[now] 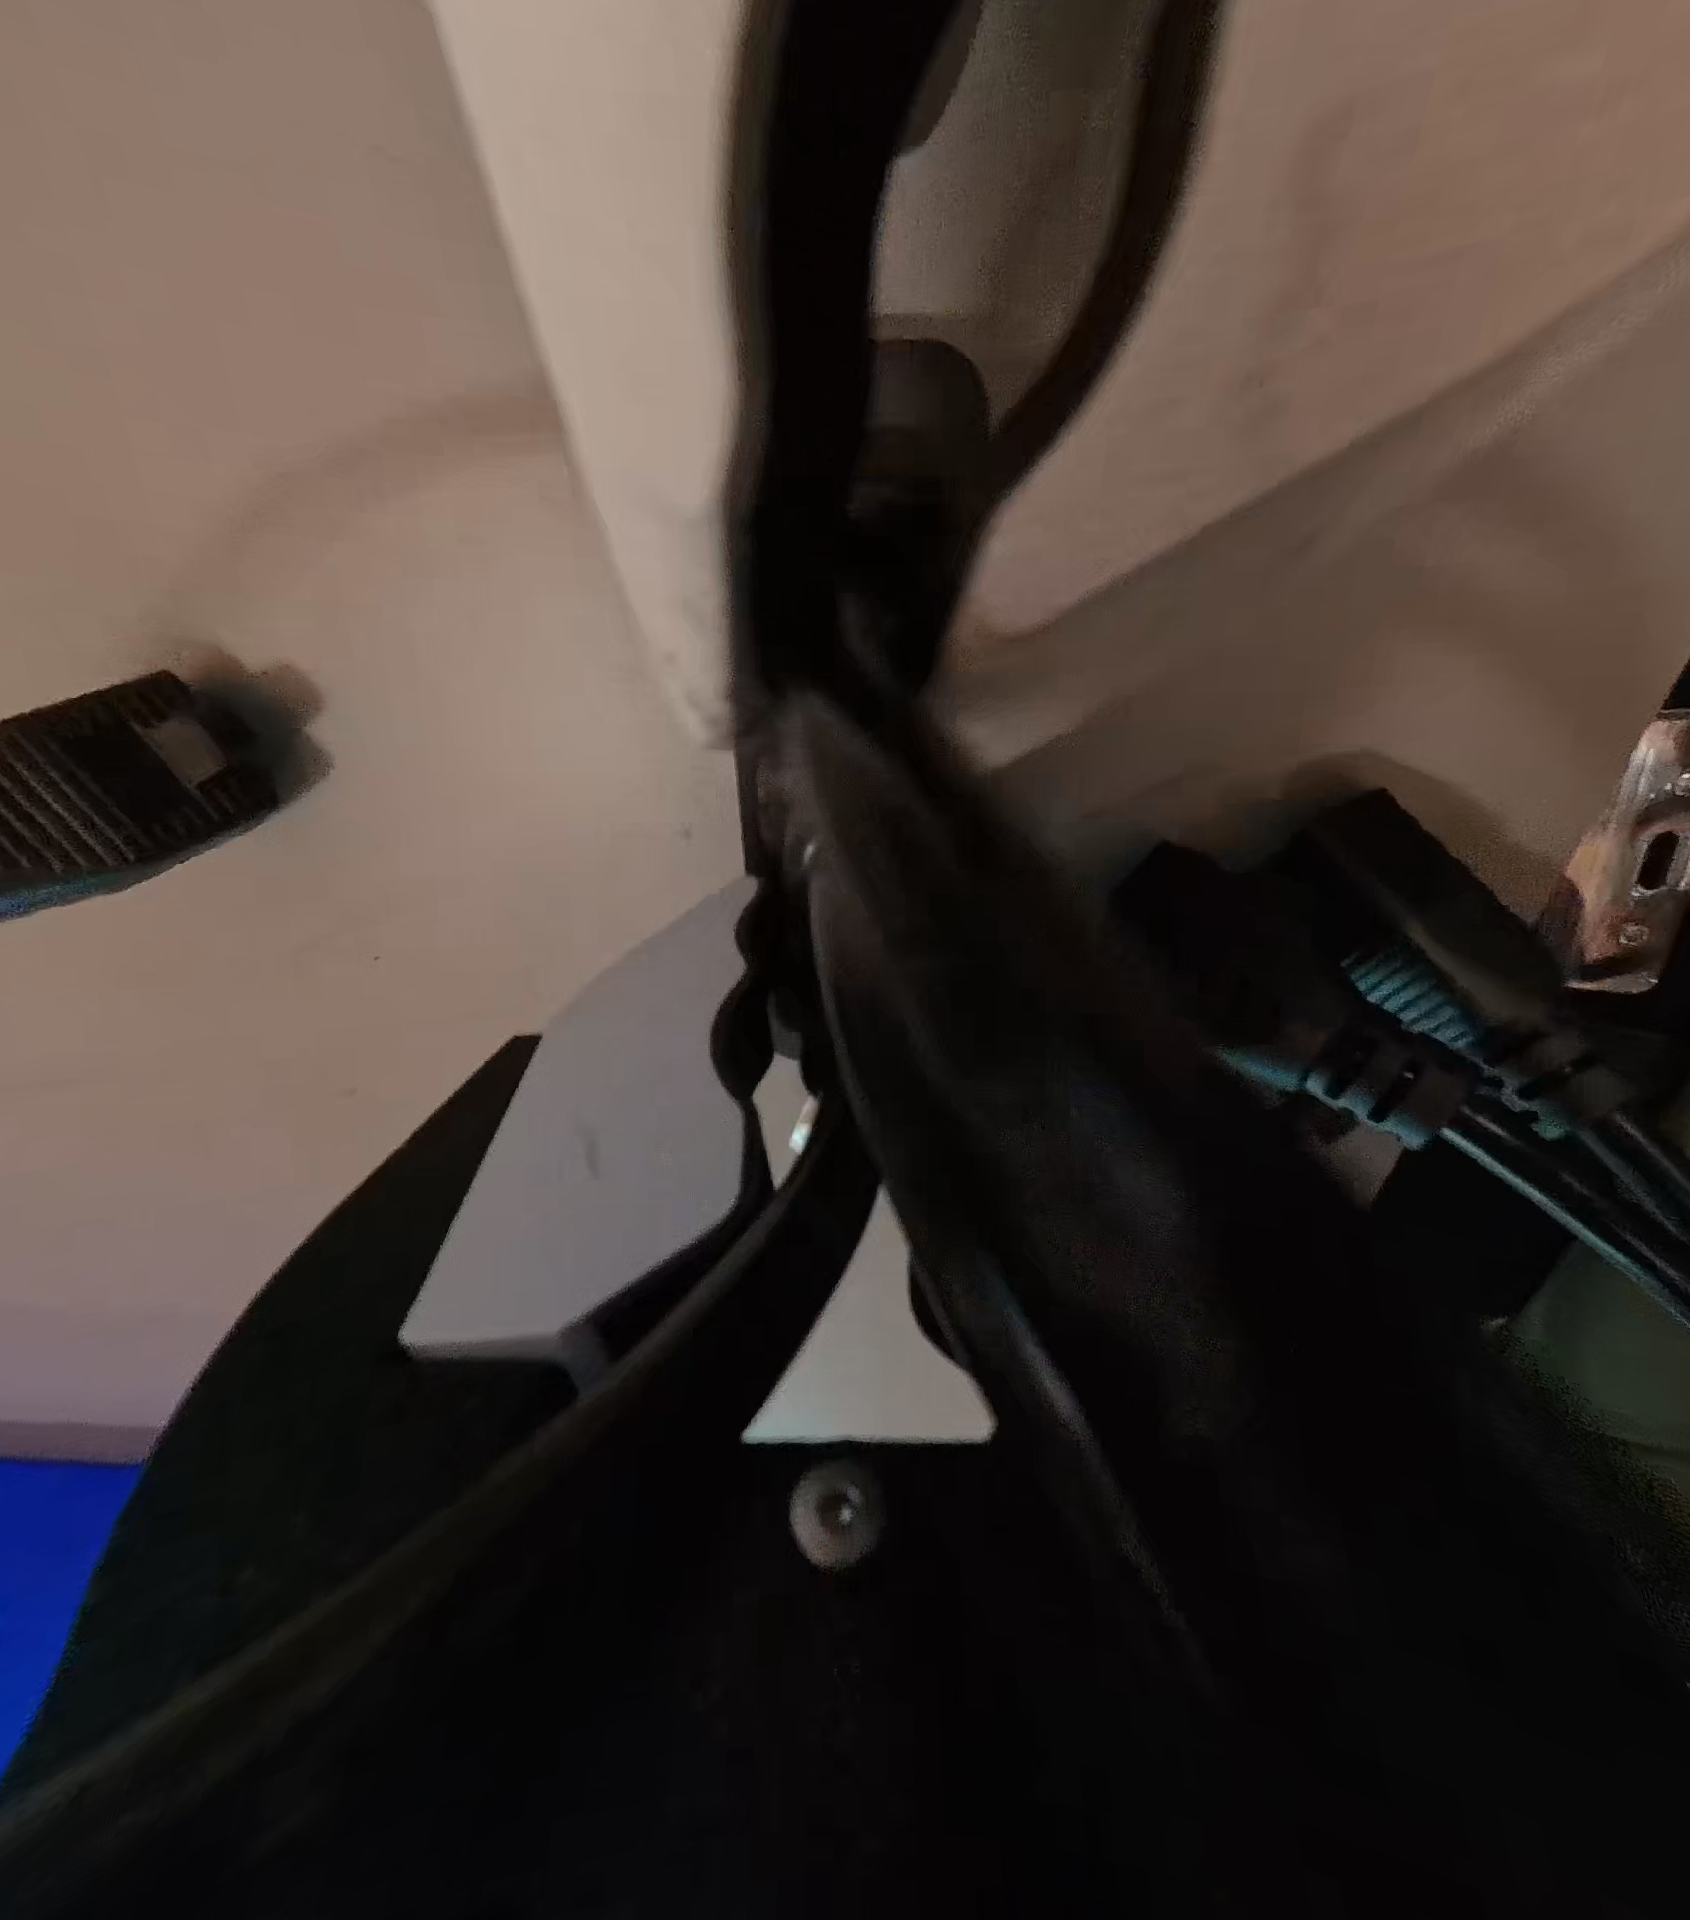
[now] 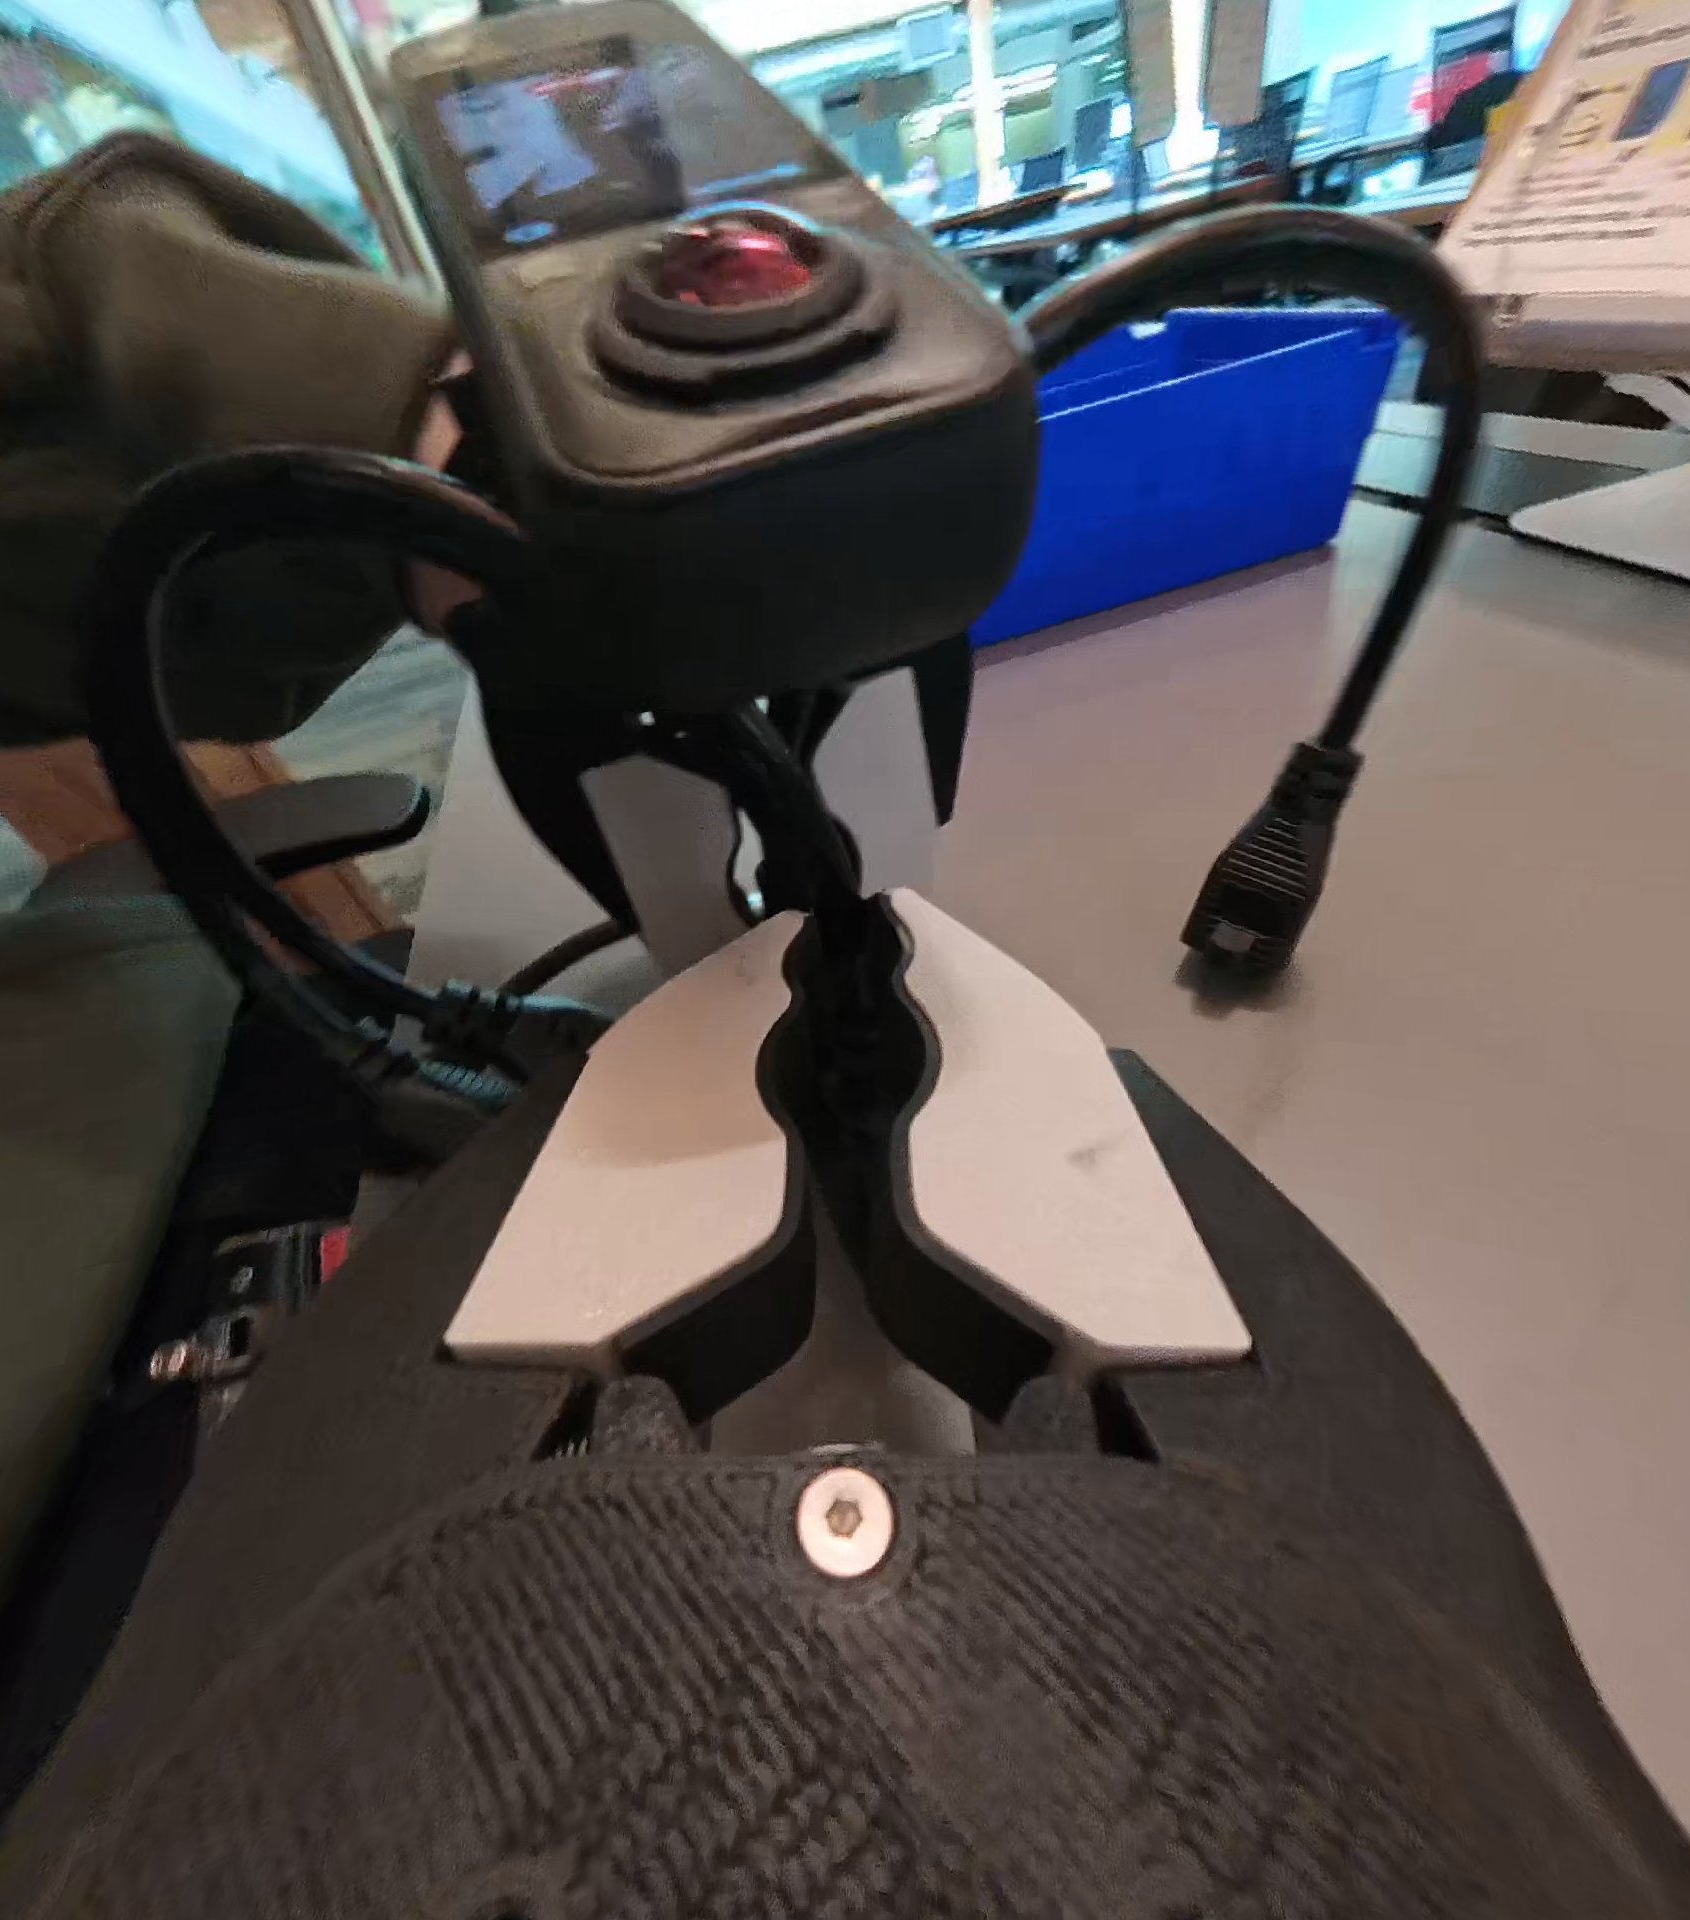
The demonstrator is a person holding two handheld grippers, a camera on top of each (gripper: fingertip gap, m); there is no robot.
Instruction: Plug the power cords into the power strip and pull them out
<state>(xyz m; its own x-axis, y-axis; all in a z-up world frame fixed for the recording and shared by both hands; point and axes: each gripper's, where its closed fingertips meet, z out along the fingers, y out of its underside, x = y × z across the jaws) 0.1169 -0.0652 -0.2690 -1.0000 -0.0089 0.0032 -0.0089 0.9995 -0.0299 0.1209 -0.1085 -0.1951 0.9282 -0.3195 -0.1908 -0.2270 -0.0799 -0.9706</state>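
In the right wrist view we saw the right gripper [image 2: 846, 997] with its two pale fingers [image 2: 675, 1164] drawn nearly together, pinching a bundle of black power cords [image 2: 846, 1023] between their scalloped inner edges. Straight ahead, close enough to meet it, was the left gripper [image 2: 779, 821], pointing back toward us with its camera unit on top, held by a person's sleeve [image 2: 124, 343]; its fingers also closed around the same bundle. From that knot one cord [image 2: 1423, 416] arched up and over to the right, ending in a ribbed black connector [image 2: 1256, 883] resting tip-down on the grey table [image 2: 1443, 1143]. Two other cords looped to the left, their plugs [image 2: 467, 1049] lying low beside the right gripper. A blue bin [image 2: 1184, 457] stood farther back on the table. In the left wrist view we found the picture dark and blurred: the left gripper [image 1: 779, 935] clasped the cord bundle [image 1: 820, 623], the ribbed connector [image 1: 82, 800] lay at the left, and the plugs [image 1: 1392, 997] sat at the right beside a small metal bracket [image 1: 1651, 842]. We could not make out the power strip in either view.
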